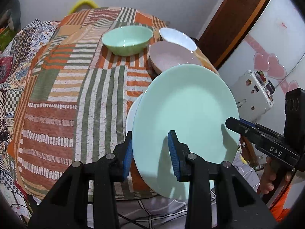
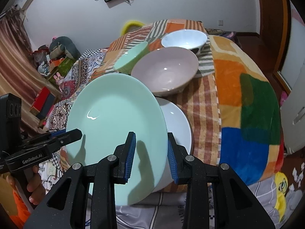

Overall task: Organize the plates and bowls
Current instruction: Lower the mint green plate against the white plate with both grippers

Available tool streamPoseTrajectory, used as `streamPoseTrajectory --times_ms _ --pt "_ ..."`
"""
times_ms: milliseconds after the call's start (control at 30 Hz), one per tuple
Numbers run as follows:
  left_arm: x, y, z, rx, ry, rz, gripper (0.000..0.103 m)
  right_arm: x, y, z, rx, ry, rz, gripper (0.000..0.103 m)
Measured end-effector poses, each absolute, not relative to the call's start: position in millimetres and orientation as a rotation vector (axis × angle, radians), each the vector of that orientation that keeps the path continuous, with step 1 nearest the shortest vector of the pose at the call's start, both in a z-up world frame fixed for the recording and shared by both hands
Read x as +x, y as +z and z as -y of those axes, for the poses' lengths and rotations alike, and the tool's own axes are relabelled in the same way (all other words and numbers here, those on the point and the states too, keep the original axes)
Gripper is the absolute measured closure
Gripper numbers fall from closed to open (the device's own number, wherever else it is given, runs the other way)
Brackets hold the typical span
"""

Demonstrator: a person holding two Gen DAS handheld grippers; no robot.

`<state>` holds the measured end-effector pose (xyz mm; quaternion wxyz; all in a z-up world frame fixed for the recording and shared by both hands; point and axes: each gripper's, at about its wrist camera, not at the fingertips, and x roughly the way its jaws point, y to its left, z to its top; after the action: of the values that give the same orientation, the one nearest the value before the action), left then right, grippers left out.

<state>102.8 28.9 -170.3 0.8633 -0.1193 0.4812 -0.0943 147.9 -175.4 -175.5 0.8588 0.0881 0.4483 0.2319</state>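
Your left gripper (image 1: 149, 154) and right gripper (image 2: 151, 156) each pinch the round mint-green ceramic plate (image 1: 186, 114) by opposite rims, tilted above a white plate (image 2: 177, 122) at the blanket-covered bed's (image 1: 76, 95) near edge.

Soft indoor light from above; finger shadows and glare on the green plate (image 2: 114, 118); edges bend, corners vignette black.
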Motion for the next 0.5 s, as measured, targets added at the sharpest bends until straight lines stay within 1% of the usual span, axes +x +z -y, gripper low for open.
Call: streamPoseTrajectory --times_ms 500 --pt "121 -210 -19 -0.236 -0.182 -1.132 0.069 156 -202 180 0.216 0.471 -1.022 0.074"
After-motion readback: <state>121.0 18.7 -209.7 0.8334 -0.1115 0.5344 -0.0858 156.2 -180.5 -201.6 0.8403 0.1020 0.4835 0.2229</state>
